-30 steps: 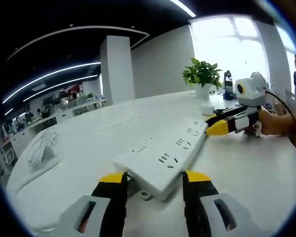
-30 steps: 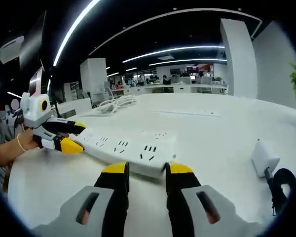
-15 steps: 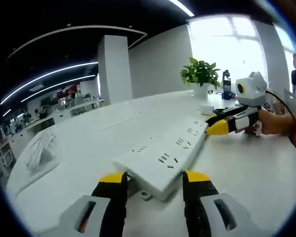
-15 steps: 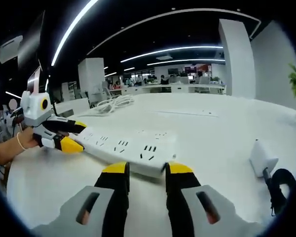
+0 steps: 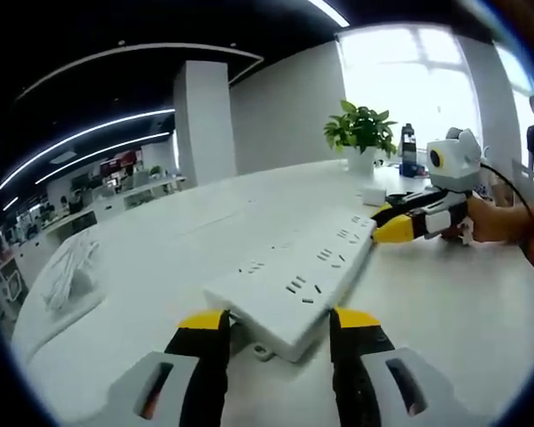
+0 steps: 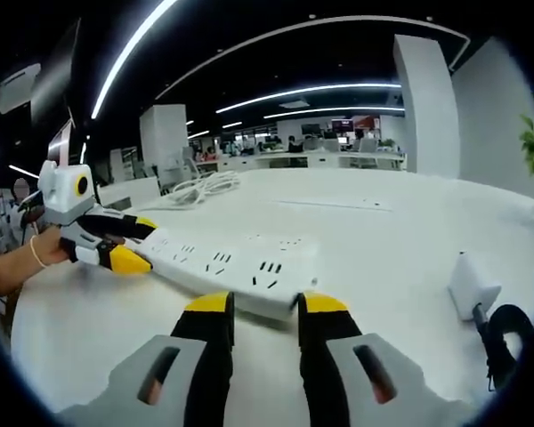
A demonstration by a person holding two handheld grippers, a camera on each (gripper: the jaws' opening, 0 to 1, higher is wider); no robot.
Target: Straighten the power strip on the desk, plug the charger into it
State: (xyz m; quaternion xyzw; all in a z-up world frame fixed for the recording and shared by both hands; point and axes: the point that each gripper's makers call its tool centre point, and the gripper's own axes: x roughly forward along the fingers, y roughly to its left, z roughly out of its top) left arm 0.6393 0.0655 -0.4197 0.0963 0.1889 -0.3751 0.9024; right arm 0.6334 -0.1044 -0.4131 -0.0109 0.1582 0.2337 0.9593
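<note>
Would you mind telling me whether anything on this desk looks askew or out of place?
The power strip lies diagonally on the desk, a gripper at each end. The charger sits unplugged to one side. Nothing looks spilled or damaged.

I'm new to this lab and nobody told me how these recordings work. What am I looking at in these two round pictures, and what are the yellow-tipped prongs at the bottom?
A person holds a hand tool with two jaws in each hand, and each tool carries a fisheye camera, hence the round pictures. The prongs at the bottom are that tool's own jaws.

In the left gripper view, the left gripper has its jaws on either side of one end of a white power strip lying on a white desk. The right gripper sits at the strip's far end, a hand behind it. The right gripper view shows the same scene from the opposite end.

Also on the desk: a white charger with a dark cable, a potted plant, and a coiled white cable.

Whether either gripper actually clamps the strip, I cannot tell.
</note>
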